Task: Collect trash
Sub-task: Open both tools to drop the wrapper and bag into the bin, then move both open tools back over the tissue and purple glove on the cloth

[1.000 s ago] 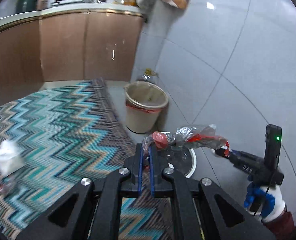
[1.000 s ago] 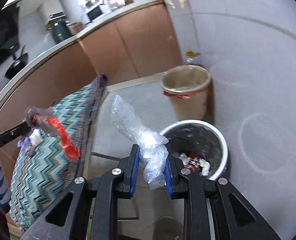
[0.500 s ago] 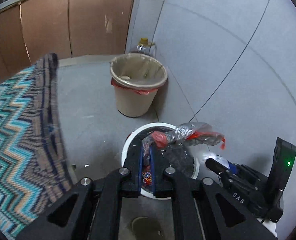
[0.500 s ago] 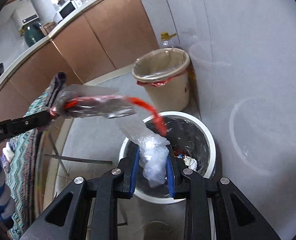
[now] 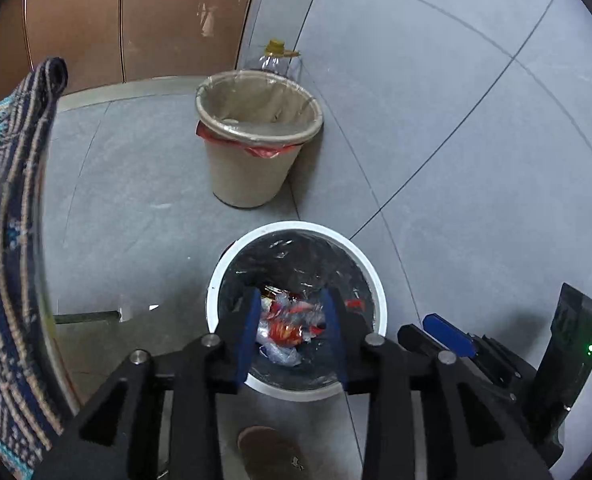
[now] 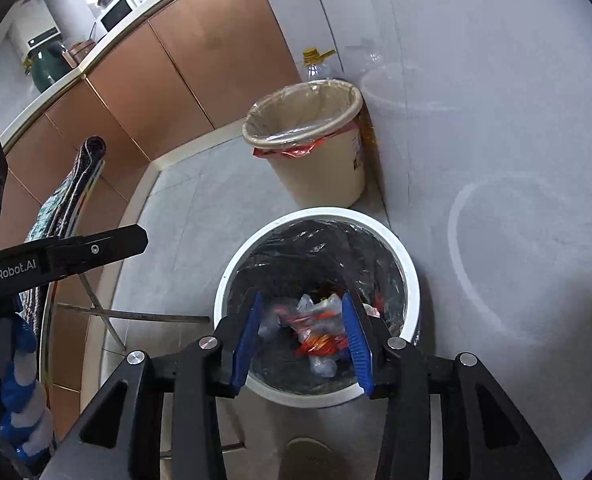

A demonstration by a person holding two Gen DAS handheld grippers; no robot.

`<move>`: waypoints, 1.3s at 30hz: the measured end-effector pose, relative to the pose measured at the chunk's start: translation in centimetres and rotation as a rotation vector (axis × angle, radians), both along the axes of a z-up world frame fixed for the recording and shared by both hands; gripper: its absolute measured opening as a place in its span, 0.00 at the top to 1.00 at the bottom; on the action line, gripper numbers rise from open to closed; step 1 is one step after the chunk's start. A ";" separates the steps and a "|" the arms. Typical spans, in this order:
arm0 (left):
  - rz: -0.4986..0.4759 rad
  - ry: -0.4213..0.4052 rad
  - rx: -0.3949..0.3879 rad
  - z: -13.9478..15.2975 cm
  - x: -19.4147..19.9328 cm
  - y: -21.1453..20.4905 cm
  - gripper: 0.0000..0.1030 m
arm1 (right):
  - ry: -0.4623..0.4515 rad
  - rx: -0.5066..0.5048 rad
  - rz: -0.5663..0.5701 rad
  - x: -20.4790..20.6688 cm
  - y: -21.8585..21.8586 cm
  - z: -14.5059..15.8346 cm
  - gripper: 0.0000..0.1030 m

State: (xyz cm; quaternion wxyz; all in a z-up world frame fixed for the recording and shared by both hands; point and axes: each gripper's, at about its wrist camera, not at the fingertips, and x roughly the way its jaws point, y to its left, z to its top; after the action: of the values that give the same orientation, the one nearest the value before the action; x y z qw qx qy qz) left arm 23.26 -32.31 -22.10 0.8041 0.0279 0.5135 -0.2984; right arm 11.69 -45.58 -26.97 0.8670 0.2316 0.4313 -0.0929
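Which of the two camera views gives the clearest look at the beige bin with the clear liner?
The left wrist view: the beige plastic bin with the clear liner sits near the middle, seen from above, so its inside shows. The right wrist view shows it more from the side, with its outer wall and label plainer.

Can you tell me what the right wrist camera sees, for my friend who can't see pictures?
The right claw, opening with nothing between its pads, hangs over a white bin lined with black plastic, with crumpled wrappers inside. Behind it, a beige bin stands by the wall, and the left claw pokes in from the left.
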 end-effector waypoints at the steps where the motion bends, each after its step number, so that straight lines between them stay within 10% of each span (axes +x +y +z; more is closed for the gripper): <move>1: 0.001 -0.010 -0.008 0.5 0.0 0.2 0.70 | -0.004 -0.001 -0.002 -0.3 0.2 0.3 0.59; 22: 0.083 -0.375 -0.131 15.1 -10.7 11.4 0.65 | -0.262 -0.166 0.062 -6.8 8.1 15.3 0.29; 39: 0.237 -0.513 -0.189 20.8 -18.1 22.8 0.54 | -0.520 -0.257 0.158 -13.4 16.3 26.2 0.00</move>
State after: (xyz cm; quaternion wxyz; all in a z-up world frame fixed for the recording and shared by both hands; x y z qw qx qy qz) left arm 5.16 -9.52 -1.32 0.9359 -0.0327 0.2629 -0.2321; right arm -1.67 -29.25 -0.78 0.9751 0.1017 0.1963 -0.0165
